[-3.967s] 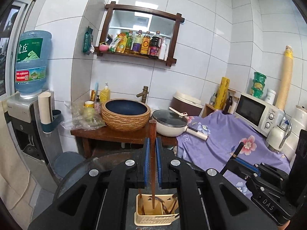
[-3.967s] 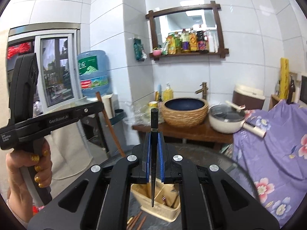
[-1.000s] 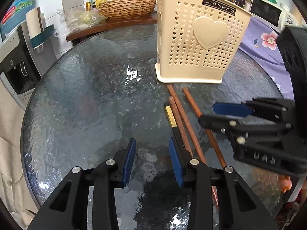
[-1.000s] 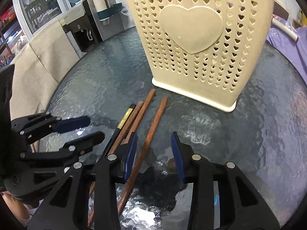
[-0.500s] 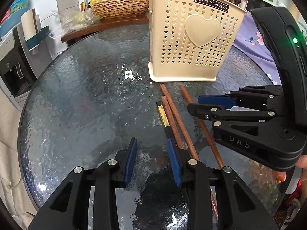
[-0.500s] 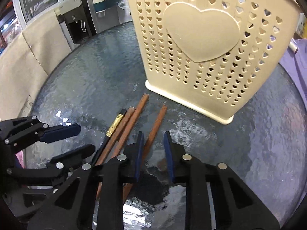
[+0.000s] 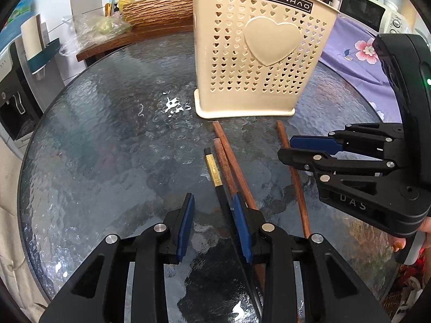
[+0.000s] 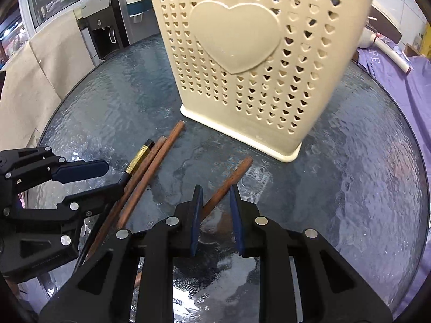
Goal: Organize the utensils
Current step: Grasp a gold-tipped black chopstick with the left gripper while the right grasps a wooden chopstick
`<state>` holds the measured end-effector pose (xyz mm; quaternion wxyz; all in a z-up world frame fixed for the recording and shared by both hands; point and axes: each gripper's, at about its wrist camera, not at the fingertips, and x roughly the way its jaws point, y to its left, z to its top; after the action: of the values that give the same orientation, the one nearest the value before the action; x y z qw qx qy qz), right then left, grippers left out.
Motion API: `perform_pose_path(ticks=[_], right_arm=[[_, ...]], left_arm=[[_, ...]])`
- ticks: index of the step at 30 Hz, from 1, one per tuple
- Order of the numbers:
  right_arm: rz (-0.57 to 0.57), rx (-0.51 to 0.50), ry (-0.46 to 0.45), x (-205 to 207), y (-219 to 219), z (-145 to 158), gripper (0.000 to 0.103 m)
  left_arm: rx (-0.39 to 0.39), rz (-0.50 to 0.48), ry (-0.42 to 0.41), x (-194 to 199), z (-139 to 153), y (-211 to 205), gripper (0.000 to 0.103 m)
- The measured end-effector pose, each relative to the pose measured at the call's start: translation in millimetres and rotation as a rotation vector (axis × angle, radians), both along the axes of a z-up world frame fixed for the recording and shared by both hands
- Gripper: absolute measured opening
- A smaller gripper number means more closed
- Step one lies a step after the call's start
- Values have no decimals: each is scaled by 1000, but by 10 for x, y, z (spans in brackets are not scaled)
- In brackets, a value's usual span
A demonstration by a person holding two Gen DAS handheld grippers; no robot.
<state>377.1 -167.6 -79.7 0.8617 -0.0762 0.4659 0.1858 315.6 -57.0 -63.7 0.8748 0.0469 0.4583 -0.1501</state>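
A cream heart-pierced utensil basket point(image 7: 258, 53) point(image 8: 242, 53) stands on the round glass table point(image 7: 107, 134), with utensils sticking out of its top. In front of it lie a black chopstick with a gold band point(image 7: 212, 167) point(image 8: 137, 158) and two brown chopsticks side by side point(image 7: 231, 161) point(image 8: 145, 167). My left gripper point(image 7: 212, 199) point(image 8: 113, 177) is low over the table and its jaws are closing. The black chopstick runs between them beside the right pad, unpinched. My right gripper point(image 8: 215, 191) point(image 7: 285, 147) is shut on a separate brown chopstick point(image 8: 234, 172) point(image 7: 296, 188), which lies slantwise across both pads.
A wooden counter with a woven basin point(image 7: 161, 8) stands behind the table. A purple floral cloth point(image 7: 358, 53) and a microwave point(image 7: 369, 10) are at the right, a water dispenser point(image 8: 102, 27) at the left. A person's hand point(image 7: 398, 245) holds the right gripper.
The right jaws have narrowed onto the separate brown chopstick, and its far end has swung right, away from the others. The left jaws have narrowed a little around the black chopstick.
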Motion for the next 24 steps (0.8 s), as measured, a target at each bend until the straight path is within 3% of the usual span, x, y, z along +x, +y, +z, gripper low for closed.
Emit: perform_pose_path(ticks=[6, 11, 19, 24], right_arm=[[9, -10, -6, -56, -83, 0, 21], [8, -7, 0, -95, -179, 0, 21], [-25, 4, 15, -71, -357, 18, 21], [-55, -24, 15, -4, -249, 28, 21]], left_arm=[[11, -6, -2, 71, 9, -33, 29], [16, 2, 15, 144, -11, 50, 20], [54, 10, 15, 179, -18, 115, 20], [67, 11, 13, 255, -23, 30, 20]])
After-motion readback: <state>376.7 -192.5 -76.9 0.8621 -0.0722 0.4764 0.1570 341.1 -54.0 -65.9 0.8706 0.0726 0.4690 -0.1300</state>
